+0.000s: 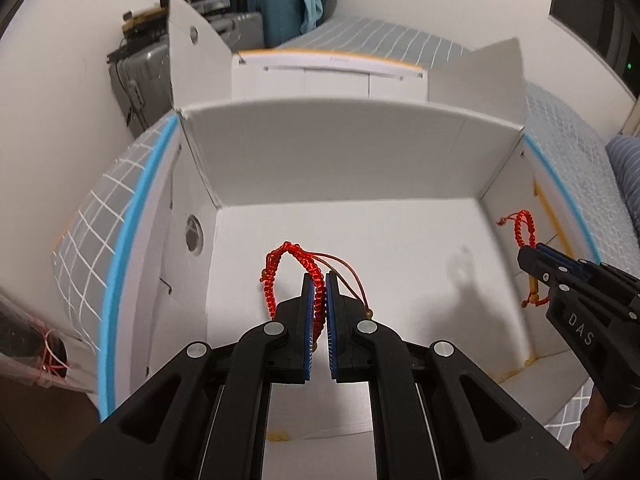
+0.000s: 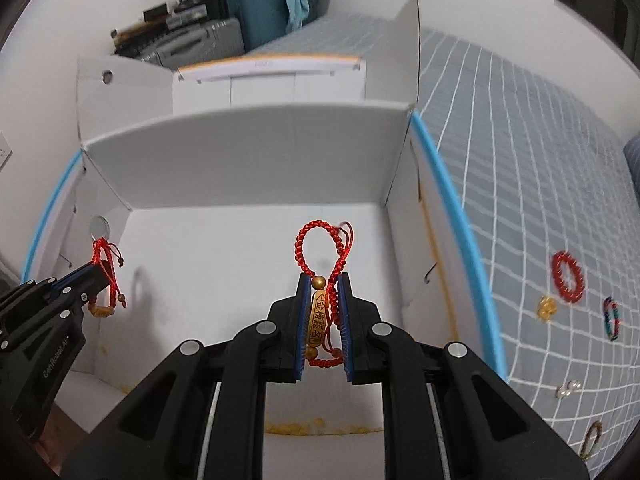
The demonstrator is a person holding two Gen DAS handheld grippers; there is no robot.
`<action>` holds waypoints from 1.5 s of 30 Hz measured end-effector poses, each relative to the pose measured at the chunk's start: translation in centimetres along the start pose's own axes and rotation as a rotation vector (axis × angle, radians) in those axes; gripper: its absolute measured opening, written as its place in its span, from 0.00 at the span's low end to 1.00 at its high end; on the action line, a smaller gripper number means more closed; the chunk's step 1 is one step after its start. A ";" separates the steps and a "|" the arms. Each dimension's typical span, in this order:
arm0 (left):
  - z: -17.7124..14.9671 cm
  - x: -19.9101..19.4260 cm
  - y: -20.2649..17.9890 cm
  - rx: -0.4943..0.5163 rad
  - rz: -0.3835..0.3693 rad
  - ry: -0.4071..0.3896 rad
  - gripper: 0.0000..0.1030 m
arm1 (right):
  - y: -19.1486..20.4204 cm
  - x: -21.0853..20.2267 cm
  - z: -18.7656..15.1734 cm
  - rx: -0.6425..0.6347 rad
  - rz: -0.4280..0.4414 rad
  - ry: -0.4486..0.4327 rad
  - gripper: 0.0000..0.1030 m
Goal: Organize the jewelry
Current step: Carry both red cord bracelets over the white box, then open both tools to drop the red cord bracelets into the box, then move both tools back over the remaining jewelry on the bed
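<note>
On my left, the left gripper point(image 1: 320, 304) is clenched on a red braided bracelet point(image 1: 316, 280) — the cord pinched flat between the blue pads, its loop standing up above the tips and thin brownish tails trailing off to the side. It hangs over the floor of the open white cardboard box point(image 1: 340, 152), whose bottom shows bare in both views apart from some yellowish stains.

To the right of that, my right gripper point(image 2: 323, 308) grasps a second red bracelet point(image 2: 320, 240), this one carrying a gold charm point(image 2: 318, 316) with characters on it, wedged between the pads with beads at either end. It too is above the box floor, not yet let go.

Further right, outside the box on the grey checked bedcover point(image 2: 520, 160), more pieces wait: a red bead ring point(image 2: 567, 277), a small gold piece point(image 2: 546, 308), a multicoloured band point(image 2: 612, 318), a pale pearly item point(image 2: 568, 390) and a dark bracelet point(image 2: 590, 442) at the edge.

So I judge the job barely begun — nothing lies in the box, two are about to go in, five remain.
</note>
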State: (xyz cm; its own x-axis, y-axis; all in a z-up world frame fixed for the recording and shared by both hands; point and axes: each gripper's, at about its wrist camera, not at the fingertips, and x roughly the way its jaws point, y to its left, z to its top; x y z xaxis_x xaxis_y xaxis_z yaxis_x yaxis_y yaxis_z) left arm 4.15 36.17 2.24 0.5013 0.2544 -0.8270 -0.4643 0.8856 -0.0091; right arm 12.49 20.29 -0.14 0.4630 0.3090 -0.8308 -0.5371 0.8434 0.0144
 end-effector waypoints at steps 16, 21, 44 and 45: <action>-0.1 0.4 0.0 0.004 0.003 0.022 0.06 | 0.3 0.5 0.1 0.000 0.004 0.024 0.15; -0.2 -0.4 0.1 -0.005 -0.009 0.007 0.24 | 0.4 0.3 0.2 0.002 0.003 0.010 0.23; 0.3 -5.9 -1.8 -0.004 -0.009 -0.141 0.91 | -2.9 -5.6 -0.2 0.050 -0.052 -0.138 0.82; 0.3 -6.1 -2.2 0.001 -0.013 -0.145 0.91 | -3.2 -5.8 -0.3 0.052 -0.054 -0.137 0.82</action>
State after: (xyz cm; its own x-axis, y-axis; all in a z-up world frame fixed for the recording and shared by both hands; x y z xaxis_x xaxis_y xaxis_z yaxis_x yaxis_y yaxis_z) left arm 2.37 32.79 7.49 0.6078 0.2963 -0.7367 -0.4563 0.8896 -0.0187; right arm 11.37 15.65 4.47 0.5844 0.3165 -0.7472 -0.4729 0.8811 0.0034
